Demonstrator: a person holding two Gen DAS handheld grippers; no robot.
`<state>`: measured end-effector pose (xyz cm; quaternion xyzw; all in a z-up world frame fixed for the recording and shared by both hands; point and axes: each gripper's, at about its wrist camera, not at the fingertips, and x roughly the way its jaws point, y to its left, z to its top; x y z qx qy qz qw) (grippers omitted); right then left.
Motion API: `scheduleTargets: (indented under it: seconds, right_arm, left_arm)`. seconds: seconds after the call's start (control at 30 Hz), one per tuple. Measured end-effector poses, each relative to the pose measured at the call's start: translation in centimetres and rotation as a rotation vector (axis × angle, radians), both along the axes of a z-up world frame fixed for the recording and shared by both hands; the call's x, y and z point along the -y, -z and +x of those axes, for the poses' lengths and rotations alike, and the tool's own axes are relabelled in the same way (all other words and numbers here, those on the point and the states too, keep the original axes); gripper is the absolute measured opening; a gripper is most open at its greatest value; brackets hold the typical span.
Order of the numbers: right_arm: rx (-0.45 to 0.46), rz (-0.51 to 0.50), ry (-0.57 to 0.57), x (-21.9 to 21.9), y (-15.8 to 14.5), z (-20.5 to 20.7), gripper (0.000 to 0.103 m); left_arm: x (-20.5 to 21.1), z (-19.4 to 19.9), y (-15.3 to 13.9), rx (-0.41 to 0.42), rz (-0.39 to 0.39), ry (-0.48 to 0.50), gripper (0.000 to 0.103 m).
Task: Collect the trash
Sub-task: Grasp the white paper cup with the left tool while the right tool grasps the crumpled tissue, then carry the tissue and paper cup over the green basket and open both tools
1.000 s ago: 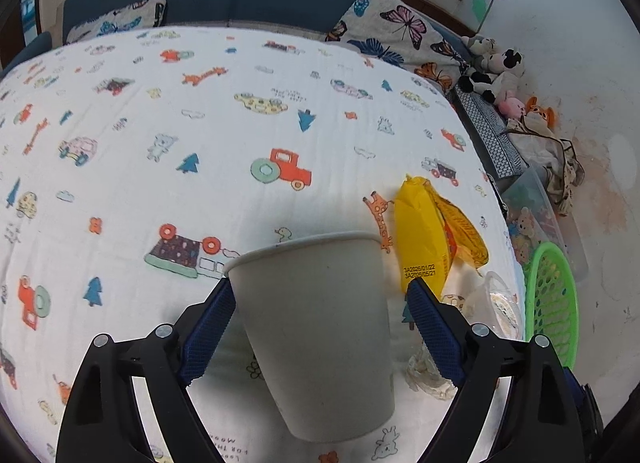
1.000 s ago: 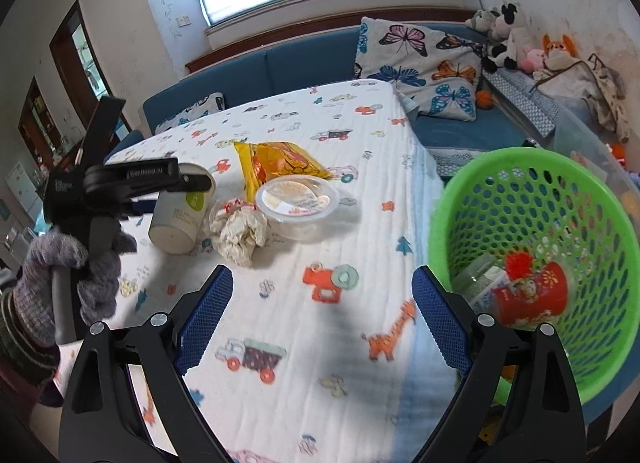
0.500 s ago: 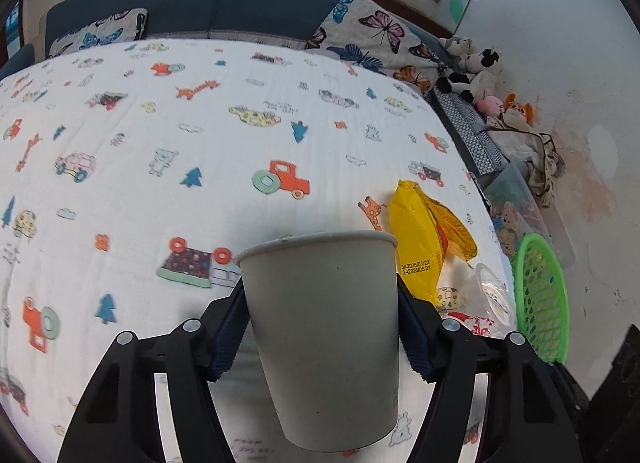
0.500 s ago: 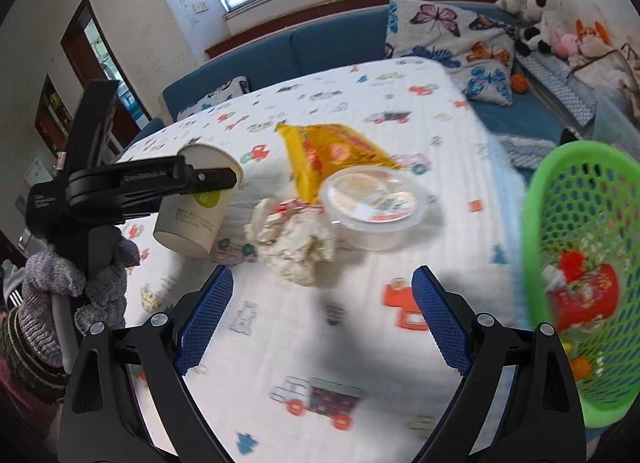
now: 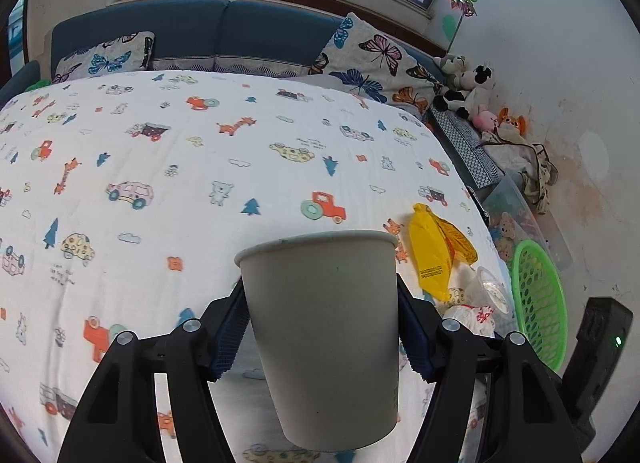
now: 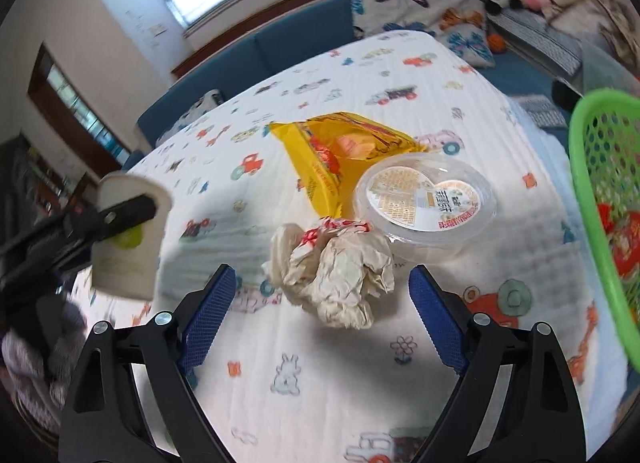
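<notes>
My left gripper (image 5: 320, 327) is shut on a white paper cup (image 5: 324, 339) and holds it upright above the table; the cup also shows in the right wrist view (image 6: 128, 239), lifted at the left. My right gripper (image 6: 320, 299) is open, its blue pads either side of a crumpled paper wrapper (image 6: 340, 275) lying on the cloth. Behind the wrapper lie a clear plastic lidded container (image 6: 424, 203) and a yellow snack bag (image 6: 340, 151). A green mesh basket (image 6: 600, 199) with red trash inside stands at the right table edge.
The table carries a white cloth with cartoon prints (image 5: 200, 183). A blue sofa with butterfly pillows (image 5: 372, 59) lies beyond it. Plush toys (image 5: 468, 83) and a clear storage bin (image 5: 520, 219) stand by the right wall. The basket also shows in the left wrist view (image 5: 540, 303).
My left gripper closed on the paper cup and lifted it off the table. My right gripper moved left from the basket and now brackets the crumpled wrapper.
</notes>
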<state>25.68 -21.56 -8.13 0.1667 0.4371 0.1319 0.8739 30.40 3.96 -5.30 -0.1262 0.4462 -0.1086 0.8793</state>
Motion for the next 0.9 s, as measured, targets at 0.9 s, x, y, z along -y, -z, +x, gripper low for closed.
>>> scheduleTargets:
  seconds: [0.9]
  right_arm:
    - [0.067,0.071,-0.013,2.2,-2.8,-5.4,0.053]
  left_arm:
    - [2.1,-3.2,-1.9,0.043,-0.009,0.056,0.065]
